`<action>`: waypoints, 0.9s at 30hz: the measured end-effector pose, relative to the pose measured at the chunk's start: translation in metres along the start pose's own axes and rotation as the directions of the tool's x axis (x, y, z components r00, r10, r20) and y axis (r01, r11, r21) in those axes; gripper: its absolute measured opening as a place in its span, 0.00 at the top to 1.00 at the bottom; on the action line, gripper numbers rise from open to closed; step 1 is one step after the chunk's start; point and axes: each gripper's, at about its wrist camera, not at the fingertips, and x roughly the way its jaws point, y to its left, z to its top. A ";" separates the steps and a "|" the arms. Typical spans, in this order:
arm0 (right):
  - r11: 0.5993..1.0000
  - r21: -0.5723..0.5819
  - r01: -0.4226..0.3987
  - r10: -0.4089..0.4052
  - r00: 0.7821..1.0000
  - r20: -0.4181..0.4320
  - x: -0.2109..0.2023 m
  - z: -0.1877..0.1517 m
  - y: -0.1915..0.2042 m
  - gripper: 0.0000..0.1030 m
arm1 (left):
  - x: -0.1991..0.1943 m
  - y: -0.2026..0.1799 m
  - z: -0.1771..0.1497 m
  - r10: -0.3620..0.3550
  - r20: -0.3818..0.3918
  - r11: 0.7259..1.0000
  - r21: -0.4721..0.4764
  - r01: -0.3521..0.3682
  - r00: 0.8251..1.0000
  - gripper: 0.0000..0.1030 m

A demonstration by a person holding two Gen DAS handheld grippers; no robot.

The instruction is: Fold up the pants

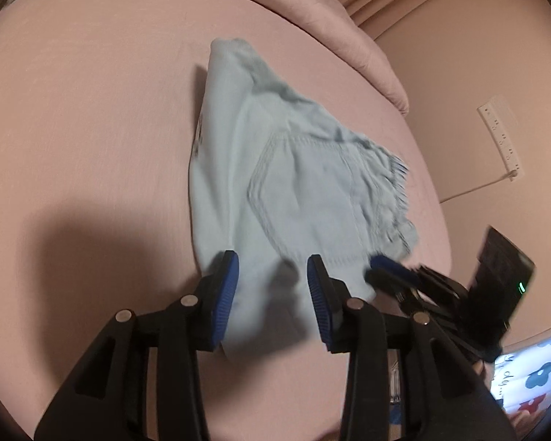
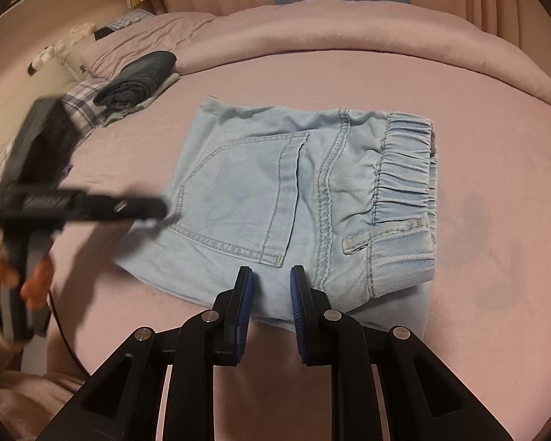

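Light blue denim pants (image 2: 286, 198) lie folded into a compact rectangle on the pink bed, back pocket up, elastic waistband to the right. They also show in the left wrist view (image 1: 275, 183). My left gripper (image 1: 272, 268) is open over the near edge of the pants, with nothing between its blue pads. My right gripper (image 2: 272, 283) is open just above the near edge of the pants, also empty. The right gripper also appears at the right of the left wrist view (image 1: 396, 272). The left gripper appears blurred at the left of the right wrist view (image 2: 143, 205).
A pink bed sheet (image 2: 477, 147) covers the bed, with a rolled duvet (image 2: 349, 29) along the far side. A stack of folded dark jeans (image 2: 139, 77) sits at the far left near plaid pillows. A white power strip (image 1: 501, 136) lies on the floor.
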 end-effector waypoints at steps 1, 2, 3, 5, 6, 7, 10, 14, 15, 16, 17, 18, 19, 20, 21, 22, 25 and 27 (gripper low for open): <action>1.000 0.003 0.000 0.000 1.000 0.002 0.000 0.000 0.000 0.81 | -0.004 -0.001 -0.007 0.000 -0.002 1.000 0.004 0.000 1.000 0.63; 1.000 0.007 -0.002 0.002 1.000 0.004 -0.001 0.000 0.000 0.81 | -0.007 -0.002 -0.011 -0.004 -0.011 1.000 0.006 0.004 1.000 0.63; 1.000 0.009 -0.005 0.005 1.000 0.005 -0.001 0.000 0.000 0.80 | -0.010 -0.003 -0.014 -0.007 -0.020 1.000 0.004 0.007 1.000 0.63; 1.000 0.021 -0.020 0.020 1.000 0.008 -0.005 0.002 -0.001 0.75 | -0.018 -0.003 -0.016 -0.007 -0.014 1.000 -0.002 0.007 1.000 0.59; 0.999 0.031 -0.032 0.031 0.999 0.015 -0.009 0.004 -0.001 0.73 | -0.024 -0.003 -0.016 -0.008 -0.006 1.000 -0.012 0.008 1.000 0.46; 0.998 0.039 -0.047 0.046 0.999 0.026 -0.013 0.004 -0.001 0.67 | -0.026 -0.003 -0.016 -0.004 0.006 1.000 -0.018 0.005 1.000 0.34; 0.993 0.077 -0.084 0.079 0.994 0.073 -0.027 0.006 -0.007 0.61 | -0.037 0.001 -0.017 0.008 0.064 0.999 -0.034 -0.006 0.998 0.30; 0.983 0.165 -0.081 0.062 0.991 0.117 -0.040 0.008 -0.028 0.52 | -0.033 0.007 -0.005 0.024 0.078 0.998 -0.066 -0.019 0.997 0.30; 0.974 0.203 -0.105 0.080 0.989 0.126 -0.041 0.007 -0.036 0.51 | -0.032 0.008 -0.001 0.026 0.081 0.998 -0.067 -0.021 0.996 0.30; 0.961 0.245 -0.128 0.097 0.986 0.135 -0.041 0.006 -0.045 0.51 | -0.033 0.010 0.001 0.029 0.081 0.997 -0.067 -0.024 0.996 0.30; 0.945 0.290 -0.151 0.113 0.983 0.143 -0.041 0.005 -0.055 0.51 | -0.030 0.011 0.004 0.031 0.077 0.997 -0.070 -0.026 0.997 0.30; 0.930 0.330 -0.163 0.118 0.981 0.151 -0.040 0.004 -0.064 0.50 | -0.028 0.013 0.006 0.033 0.074 0.997 -0.078 -0.027 0.997 0.30; 0.922 0.358 -0.146 0.095 0.983 0.155 -0.040 0.004 -0.071 0.44 | -0.026 0.015 0.009 0.037 0.070 0.996 -0.084 -0.031 0.997 0.30; 0.916 0.386 -0.110 0.054 0.987 0.154 -0.040 0.002 -0.078 0.37 | -0.021 0.016 0.011 0.046 0.058 0.995 -0.092 -0.040 0.997 0.30; 0.907 0.412 -0.092 0.029 0.987 0.156 -0.041 0.001 -0.086 0.36 | -0.024 0.020 0.011 0.044 0.051 0.995 -0.094 -0.039 0.998 0.30; 0.894 0.435 -0.108 0.040 0.986 0.164 -0.041 -0.002 -0.093 0.36 | -0.021 0.020 0.011 0.045 0.047 0.995 -0.093 -0.041 0.998 0.30; 0.848 0.500 -0.172 0.102 0.981 0.164 -0.034 -0.009 -0.111 0.36 | -0.011 0.016 0.014 0.061 0.031 0.995 -0.079 -0.058 0.998 0.30; 0.827 0.532 -0.183 0.120 0.981 0.150 -0.028 -0.014 -0.118 0.36 | -0.008 0.014 0.014 0.067 0.025 0.995 -0.073 -0.065 0.997 0.30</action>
